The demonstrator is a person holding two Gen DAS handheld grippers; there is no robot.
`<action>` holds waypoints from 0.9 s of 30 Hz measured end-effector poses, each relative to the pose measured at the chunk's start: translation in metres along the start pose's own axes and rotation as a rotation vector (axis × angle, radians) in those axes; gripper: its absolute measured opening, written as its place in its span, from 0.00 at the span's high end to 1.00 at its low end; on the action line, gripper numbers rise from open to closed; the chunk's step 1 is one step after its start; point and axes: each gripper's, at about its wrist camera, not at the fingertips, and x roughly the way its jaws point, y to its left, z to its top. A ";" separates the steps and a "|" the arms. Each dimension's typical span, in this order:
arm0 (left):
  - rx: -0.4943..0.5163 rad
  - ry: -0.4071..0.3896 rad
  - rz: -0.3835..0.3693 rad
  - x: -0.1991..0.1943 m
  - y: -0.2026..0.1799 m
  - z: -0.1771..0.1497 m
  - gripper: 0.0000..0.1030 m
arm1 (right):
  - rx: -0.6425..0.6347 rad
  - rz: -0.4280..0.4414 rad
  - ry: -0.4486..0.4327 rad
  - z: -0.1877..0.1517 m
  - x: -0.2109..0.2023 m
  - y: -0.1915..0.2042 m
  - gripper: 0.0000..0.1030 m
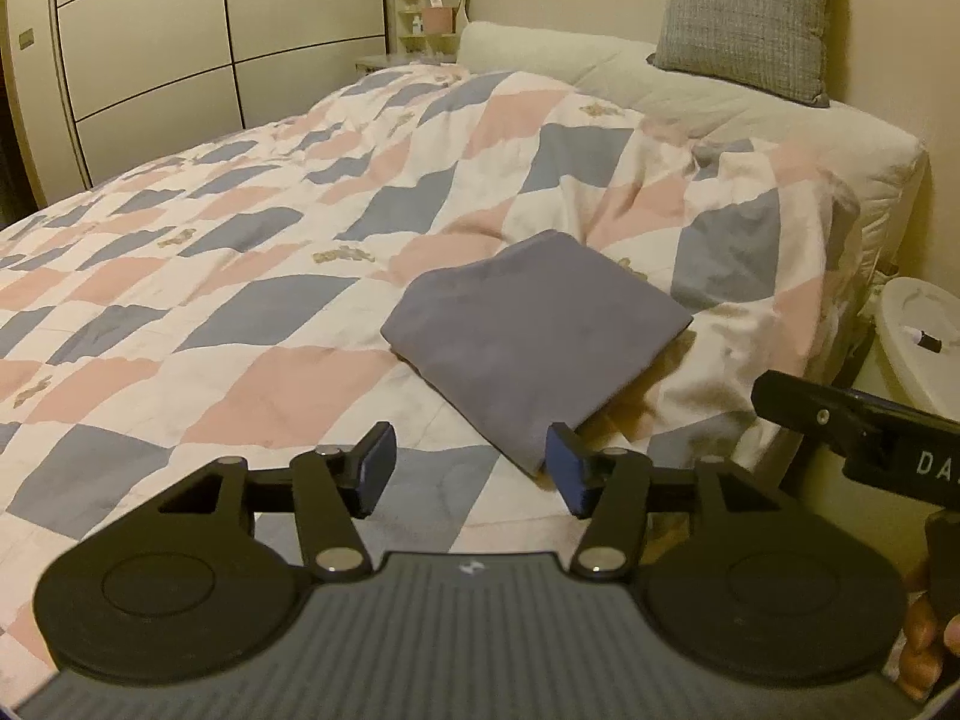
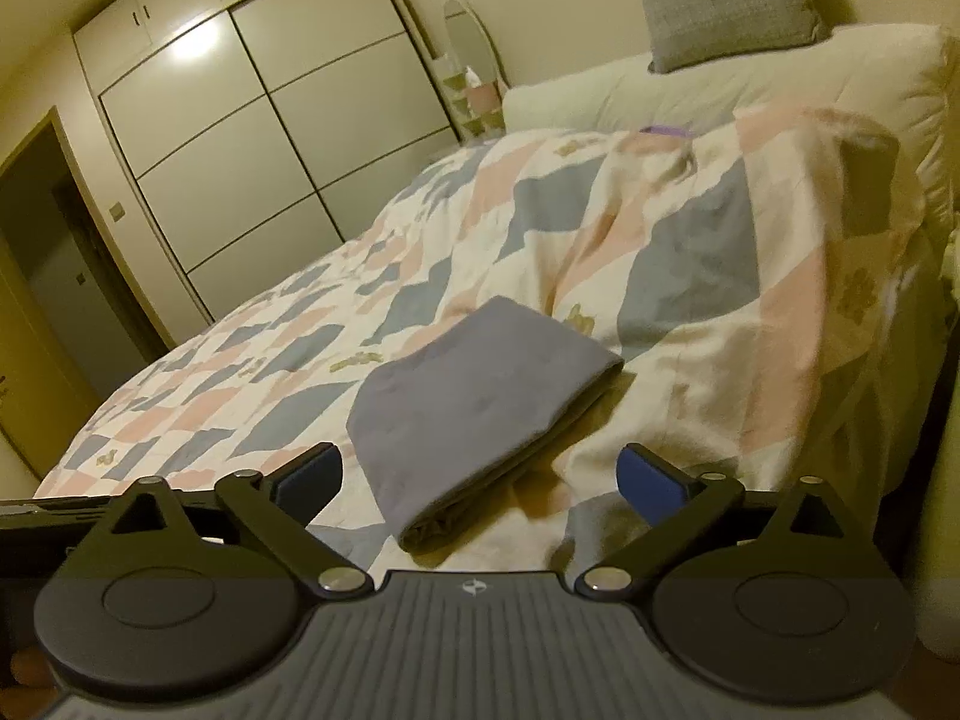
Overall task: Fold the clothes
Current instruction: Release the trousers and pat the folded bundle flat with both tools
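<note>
The left gripper [image 1: 471,468] hung above the bed with its blue-padded fingers [image 1: 379,459] spread apart and nothing between them. The right gripper [image 2: 480,480] did the same, jaws wide, holding nothing. Just ahead of both lay the folded grey garment [image 1: 528,336], a neat flat rectangle resting on the checked quilt [image 1: 210,276]; from the left wrist its near corner sat just beyond the right-hand pad, though whether they touched could not be told. In the right wrist view the garment [image 2: 474,402] showed its stacked layers along the near edge, lying between the two open fingers and beyond them. The quilt, in pink, blue-grey and white patches, rumpled up toward the cream headboard [image 1: 630,78], where a grey cushion [image 1: 750,18] leaned against the wall. Far across the room stood the pale wardrobe [image 2: 240,144]. A white round stand [image 1: 918,336] sat beside the bed, at right.
</note>
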 end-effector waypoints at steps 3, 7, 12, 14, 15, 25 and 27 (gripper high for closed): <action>0.001 -0.015 0.002 -0.011 -0.002 -0.002 0.45 | -0.004 0.005 -0.010 -0.003 -0.012 0.003 0.02; 0.005 -0.034 0.004 -0.024 -0.005 -0.005 0.40 | -0.024 0.008 -0.021 -0.005 -0.024 0.009 0.02; 0.016 -0.051 -0.002 -0.034 -0.010 -0.007 0.37 | -0.041 0.011 -0.039 -0.009 -0.037 0.014 0.02; 0.022 -0.056 -0.003 -0.036 -0.013 -0.007 0.36 | -0.041 0.004 -0.051 -0.010 -0.042 0.014 0.02; 0.025 -0.056 -0.005 -0.038 -0.015 -0.008 0.36 | -0.041 -0.001 -0.056 -0.011 -0.044 0.014 0.02; 0.049 -0.050 -0.020 -0.042 -0.028 -0.015 0.32 | -0.008 -0.045 -0.071 -0.016 -0.060 0.000 0.02; 0.053 -0.054 -0.020 -0.043 -0.028 -0.015 0.28 | -0.004 -0.050 -0.073 -0.016 -0.062 -0.004 0.02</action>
